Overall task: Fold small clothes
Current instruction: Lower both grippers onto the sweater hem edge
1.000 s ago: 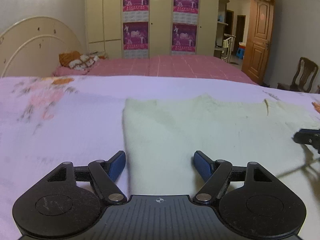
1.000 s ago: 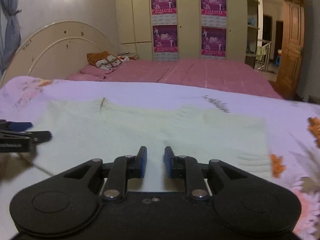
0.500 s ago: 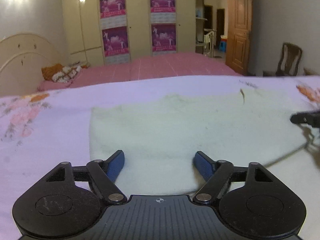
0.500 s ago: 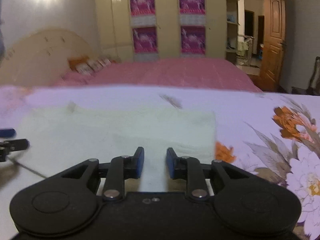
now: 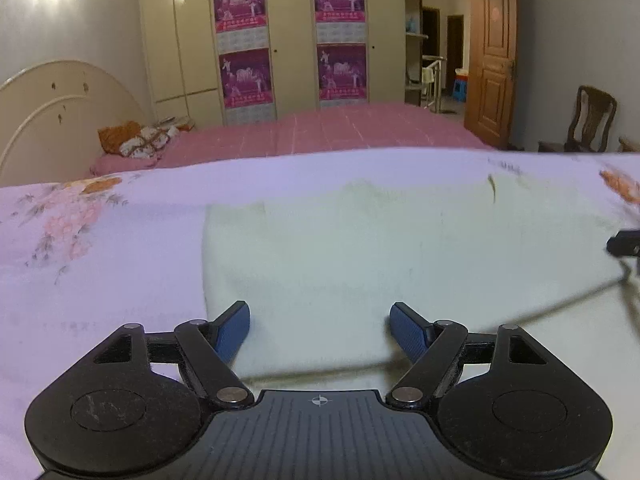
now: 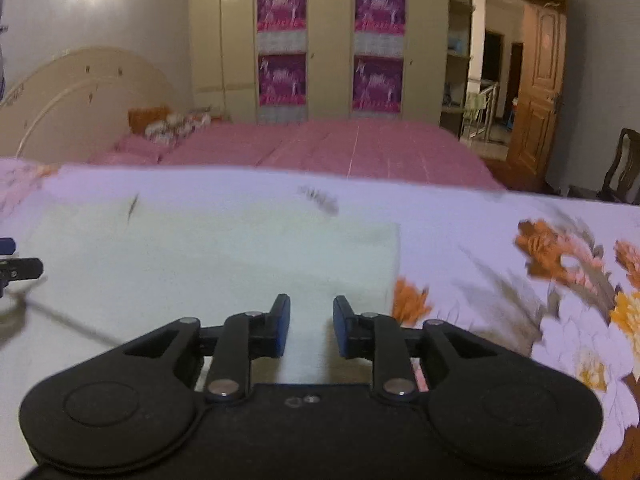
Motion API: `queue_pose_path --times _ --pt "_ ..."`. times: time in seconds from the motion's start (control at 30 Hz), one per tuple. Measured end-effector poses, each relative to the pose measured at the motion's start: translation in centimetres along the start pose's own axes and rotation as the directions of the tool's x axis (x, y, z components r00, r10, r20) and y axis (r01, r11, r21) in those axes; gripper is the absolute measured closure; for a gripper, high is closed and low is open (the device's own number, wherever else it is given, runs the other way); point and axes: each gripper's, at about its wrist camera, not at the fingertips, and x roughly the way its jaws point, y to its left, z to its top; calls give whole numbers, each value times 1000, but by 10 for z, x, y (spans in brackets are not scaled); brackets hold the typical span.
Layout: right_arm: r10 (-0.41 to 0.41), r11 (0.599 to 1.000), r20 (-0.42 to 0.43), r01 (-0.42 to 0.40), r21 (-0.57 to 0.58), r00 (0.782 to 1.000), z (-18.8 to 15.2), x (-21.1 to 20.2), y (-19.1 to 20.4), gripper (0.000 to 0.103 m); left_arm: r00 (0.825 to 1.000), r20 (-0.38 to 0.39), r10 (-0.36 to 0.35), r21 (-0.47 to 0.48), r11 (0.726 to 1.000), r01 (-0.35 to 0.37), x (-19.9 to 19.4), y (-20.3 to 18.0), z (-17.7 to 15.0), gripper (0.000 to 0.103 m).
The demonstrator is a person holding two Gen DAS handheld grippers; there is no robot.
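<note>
In the left wrist view the left gripper [image 5: 320, 326] hovers with jaws wide and nothing between them, over the near left corner of the pale garment [image 5: 380, 248] spread flat on the floral sheet [image 5: 100, 264]; no fold shows. In the right wrist view the right gripper [image 6: 307, 322] stands narrow, its jaws just opening slightly, empty above the garment's near right corner; judging by this, all the folding is left.

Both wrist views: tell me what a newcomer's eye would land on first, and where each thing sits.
A pale cream knitted garment lies spread flat on the lilac floral bedsheet, filling the middle of both views. The black left hand-held gripper with blue pads stands wide open over the garment's near left corner, and the right hand-held gripper, open more narrowly, is near its right edge. Behind, four magenta posters hang on the cream wardrobe doors.
</note>
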Motion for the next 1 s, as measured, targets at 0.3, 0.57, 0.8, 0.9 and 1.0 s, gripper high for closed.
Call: queue_pose_path --times 0.3,0.57,0.8,0.9,1.0 --pt "7 999 5 -7 53 1000 -3 -22 -11 78 1000 1 21 -33 999 -21 -33 13 -1 20" --pt "166 939 -32 -148 310 986 -56 -116 -71 70 996 -73 -58 -153 987 46 -132 49 -78 20" --pt "204 919 -95 -157 363 974 -129 -193 -67 71 981 -135 -142 -221 969 110 -211 53 -150 44" --pt "208 908 -113 -149 390 972 -153 -222 -61 71 973 -132 -191 -267 952 151 -236 55 -168 44" --pt "219 888 -126 -145 436 968 -181 -249 -58 70 957 -121 -262 -349 914 206 -257 66 -185 44"
